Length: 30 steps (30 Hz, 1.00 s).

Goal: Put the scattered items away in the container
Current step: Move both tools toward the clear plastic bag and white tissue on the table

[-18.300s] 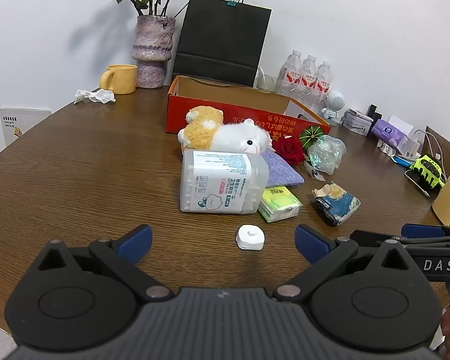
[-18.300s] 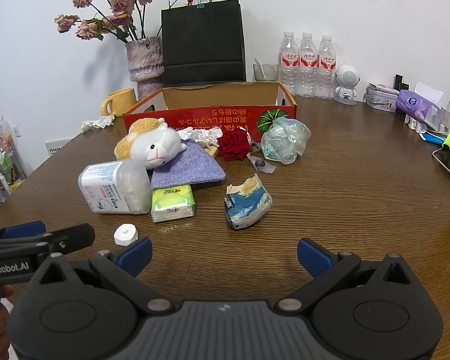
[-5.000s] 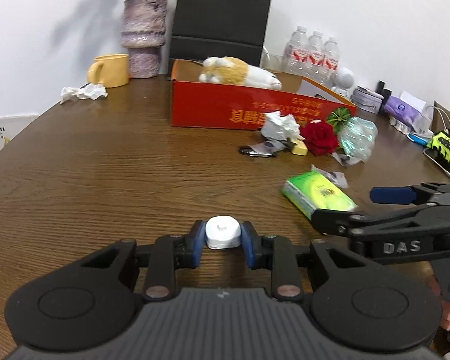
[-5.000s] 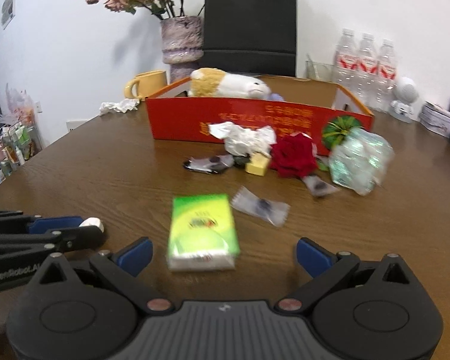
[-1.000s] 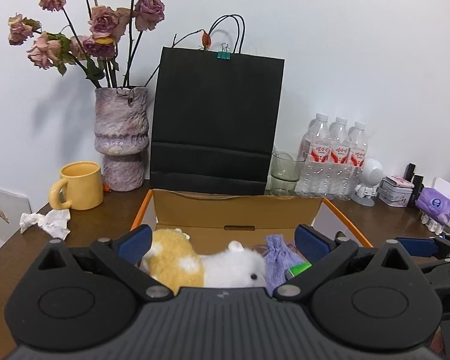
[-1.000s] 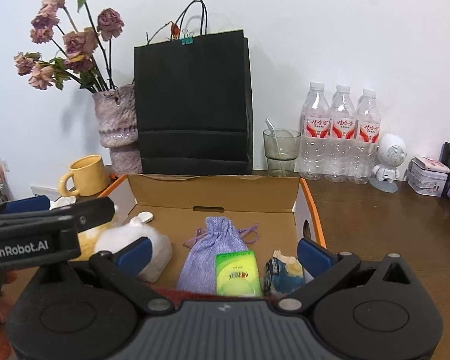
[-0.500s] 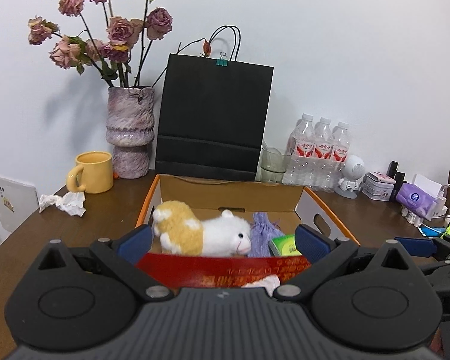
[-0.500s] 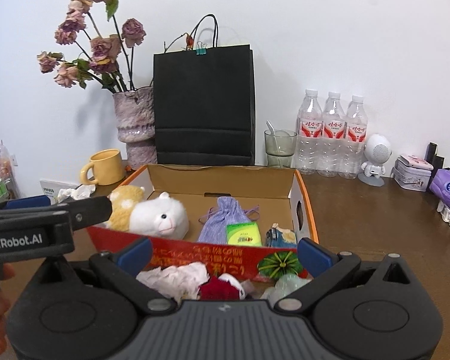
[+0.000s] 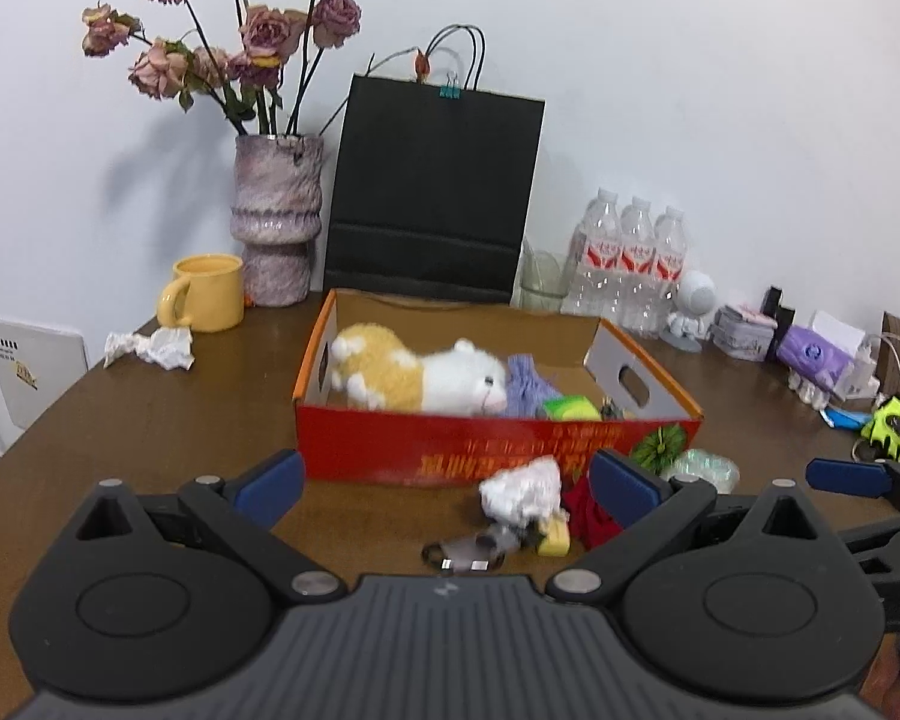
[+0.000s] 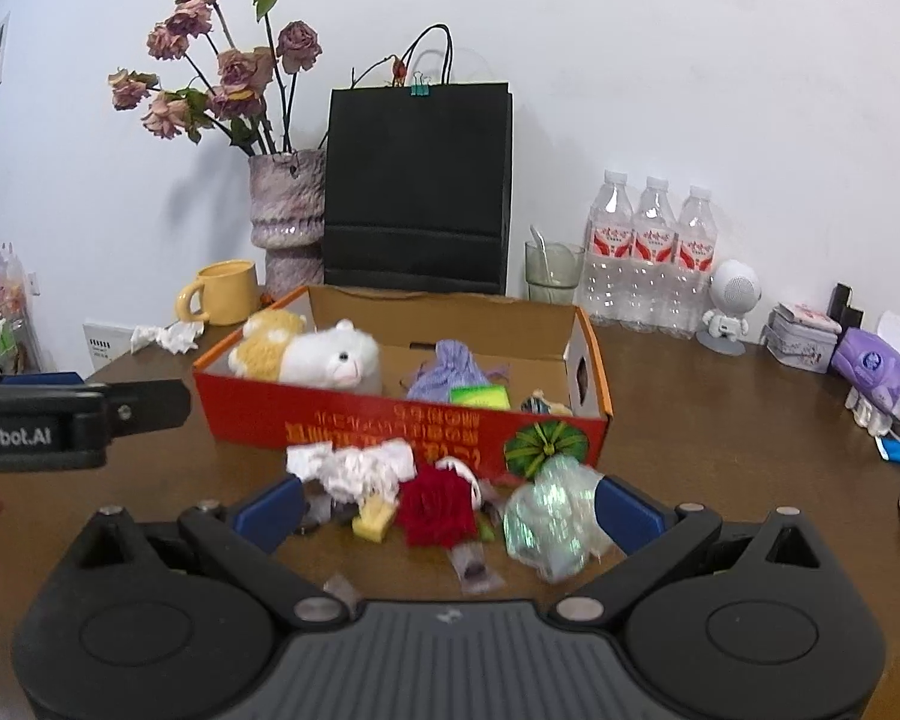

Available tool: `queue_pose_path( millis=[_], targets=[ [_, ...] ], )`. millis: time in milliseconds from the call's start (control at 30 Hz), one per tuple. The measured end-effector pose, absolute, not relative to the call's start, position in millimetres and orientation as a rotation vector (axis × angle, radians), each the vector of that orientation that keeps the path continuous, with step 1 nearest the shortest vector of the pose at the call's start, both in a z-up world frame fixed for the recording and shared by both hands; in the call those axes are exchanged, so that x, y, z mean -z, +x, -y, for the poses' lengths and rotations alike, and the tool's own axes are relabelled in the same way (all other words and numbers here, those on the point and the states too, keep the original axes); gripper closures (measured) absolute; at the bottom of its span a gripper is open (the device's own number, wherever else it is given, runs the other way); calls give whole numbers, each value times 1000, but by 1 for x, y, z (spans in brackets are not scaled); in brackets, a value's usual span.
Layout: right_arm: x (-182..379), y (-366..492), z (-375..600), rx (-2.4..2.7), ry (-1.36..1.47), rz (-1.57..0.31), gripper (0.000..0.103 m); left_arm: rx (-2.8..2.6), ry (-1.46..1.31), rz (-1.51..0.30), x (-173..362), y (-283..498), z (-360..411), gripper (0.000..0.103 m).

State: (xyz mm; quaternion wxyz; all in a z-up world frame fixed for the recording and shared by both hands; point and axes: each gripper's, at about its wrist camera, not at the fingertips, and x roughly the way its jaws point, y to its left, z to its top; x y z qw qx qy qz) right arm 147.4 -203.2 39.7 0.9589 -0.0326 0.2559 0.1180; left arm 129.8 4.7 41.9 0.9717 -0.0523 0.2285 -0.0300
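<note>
The red cardboard box [image 9: 390,450] [image 10: 258,414] holds a plush toy [image 9: 426,381] [image 10: 321,357], a purple pouch [image 10: 450,369] and a green tissue pack [image 10: 480,396]. On the table before its front wall lie a crumpled tissue [image 10: 354,465], a red rose [image 10: 441,504], a clear plastic bag [image 10: 549,516], a yellow block [image 10: 373,519], a green ball [image 10: 543,444] and small wrappers [image 10: 474,567]. My left gripper [image 9: 444,483] and right gripper [image 10: 448,509] hover short of this pile. Both are open and hold nothing.
Behind the box stand a vase of dried roses [image 9: 276,228], a black paper bag [image 9: 432,192], a yellow mug [image 9: 204,291], a glass [image 10: 552,270] and three water bottles [image 9: 630,264]. A tissue wad [image 9: 150,348] lies left; small goods [image 10: 870,360] crowd the right edge.
Both grippers have drawn back from over the box toward the near side of the table. The loose pile in front of the box has come into view. Both stay open.
</note>
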Motion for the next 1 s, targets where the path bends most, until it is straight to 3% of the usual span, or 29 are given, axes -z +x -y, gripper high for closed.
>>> queue_pose_path(
  millis=[467, 1000],
  targets=[
    [19, 129, 224, -262, -22, -625, 0, 75, -70, -591, 12, 113, -16, 0],
    [30, 152, 224, -234, -6, -651, 5, 111, -61, -613, 27, 133, -7, 0]
  ],
)
